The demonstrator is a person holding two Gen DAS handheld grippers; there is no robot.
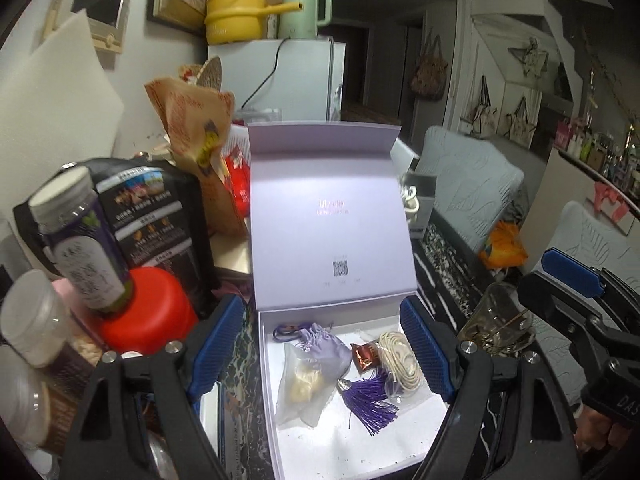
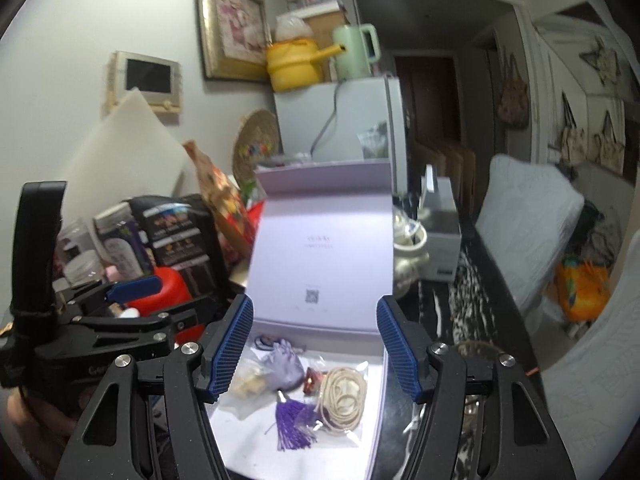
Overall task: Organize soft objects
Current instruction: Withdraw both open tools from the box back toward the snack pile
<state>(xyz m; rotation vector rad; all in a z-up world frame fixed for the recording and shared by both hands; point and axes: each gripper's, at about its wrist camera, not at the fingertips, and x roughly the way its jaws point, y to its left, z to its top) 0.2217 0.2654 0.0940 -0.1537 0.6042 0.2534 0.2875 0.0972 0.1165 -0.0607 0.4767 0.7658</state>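
Note:
An open lavender box point(image 1: 328, 208) stands on the dark marbled table with its lid upright. On its white floor lie a lilac drawstring pouch point(image 1: 320, 350), a translucent bag point(image 1: 300, 388) with a yellowish lump, a purple tassel point(image 1: 370, 400), a coiled cream cord point(image 1: 400, 360) in clear plastic and a red-brown wrapper point(image 1: 364, 356). My left gripper point(image 1: 322, 354) hovers open above the box, holding nothing. My right gripper point(image 2: 316, 348) is also open and empty over the same pouch point(image 2: 282, 368), tassel point(image 2: 292, 424) and cord point(image 2: 344, 396). Each gripper shows at the edge of the other's view.
Left of the box crowd a red-lidded jar point(image 1: 148, 312), a purple-labelled bottle point(image 1: 80, 248), a black snack bag point(image 1: 156, 216) and a paper bag. A drinking glass point(image 1: 496, 320) stands right of the box. Behind are a white fridge point(image 1: 288, 80), grey cushions and an orange bag point(image 1: 504, 248).

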